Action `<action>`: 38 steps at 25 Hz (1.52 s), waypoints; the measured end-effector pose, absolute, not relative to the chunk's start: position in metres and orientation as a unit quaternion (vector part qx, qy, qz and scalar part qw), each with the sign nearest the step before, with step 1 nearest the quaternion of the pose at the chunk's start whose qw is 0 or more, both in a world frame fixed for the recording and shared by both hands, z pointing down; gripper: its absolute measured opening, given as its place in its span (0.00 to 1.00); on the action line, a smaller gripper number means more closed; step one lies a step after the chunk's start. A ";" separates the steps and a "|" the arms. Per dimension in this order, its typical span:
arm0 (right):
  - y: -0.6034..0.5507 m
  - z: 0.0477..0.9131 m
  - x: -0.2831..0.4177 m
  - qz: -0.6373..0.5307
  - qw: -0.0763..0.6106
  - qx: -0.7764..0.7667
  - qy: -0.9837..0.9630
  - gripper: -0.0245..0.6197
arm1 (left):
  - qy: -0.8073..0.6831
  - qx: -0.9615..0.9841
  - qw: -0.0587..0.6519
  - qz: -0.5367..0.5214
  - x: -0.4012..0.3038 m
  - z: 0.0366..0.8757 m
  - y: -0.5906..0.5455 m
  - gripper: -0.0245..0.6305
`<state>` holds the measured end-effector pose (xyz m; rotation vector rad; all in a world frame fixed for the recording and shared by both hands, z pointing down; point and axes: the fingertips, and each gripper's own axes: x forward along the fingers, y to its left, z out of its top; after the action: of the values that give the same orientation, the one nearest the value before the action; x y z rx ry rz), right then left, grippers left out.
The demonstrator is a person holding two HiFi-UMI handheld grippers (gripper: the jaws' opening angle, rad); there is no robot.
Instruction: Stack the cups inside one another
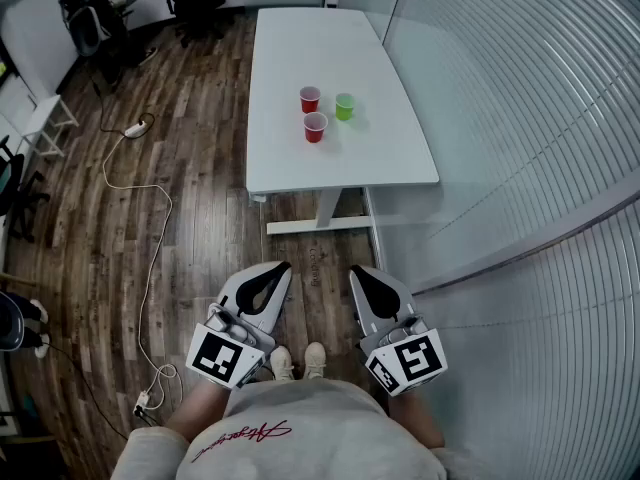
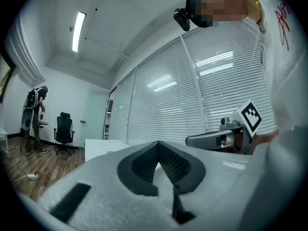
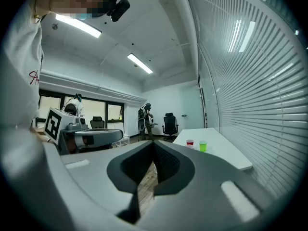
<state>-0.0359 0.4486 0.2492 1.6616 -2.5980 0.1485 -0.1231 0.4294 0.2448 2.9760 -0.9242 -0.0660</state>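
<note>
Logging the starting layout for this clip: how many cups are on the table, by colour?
Red cups: 2
Green cup: 1
Total: 3, all on the white table, none nested.

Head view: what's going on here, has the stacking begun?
Not yet. A person stands back from the white table, holding the left gripper and the right gripper close to the body, both with jaws together and nothing between them. On the table a red cup, another red cup and a green cup stand upright side by side, none inside another.
</note>
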 end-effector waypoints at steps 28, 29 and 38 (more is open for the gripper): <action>0.471 0.234 -0.032 0.016 0.027 0.523 -0.852 0.04 | -0.327 0.943 0.000 -0.060 -0.123 0.225 0.453 0.03; 0.470 0.235 -0.029 0.018 0.027 0.522 -0.853 0.04 | -0.328 0.943 0.000 -0.059 -0.120 0.226 0.453 0.03; 0.466 0.235 -0.004 0.016 0.014 0.509 -0.860 0.04 | -0.340 0.940 0.001 -0.039 -0.101 0.238 0.454 0.03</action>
<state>-0.0043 0.4661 0.2354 1.5855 -2.6793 0.0487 -0.1010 0.4542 0.2383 2.9493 -1.0684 -0.1209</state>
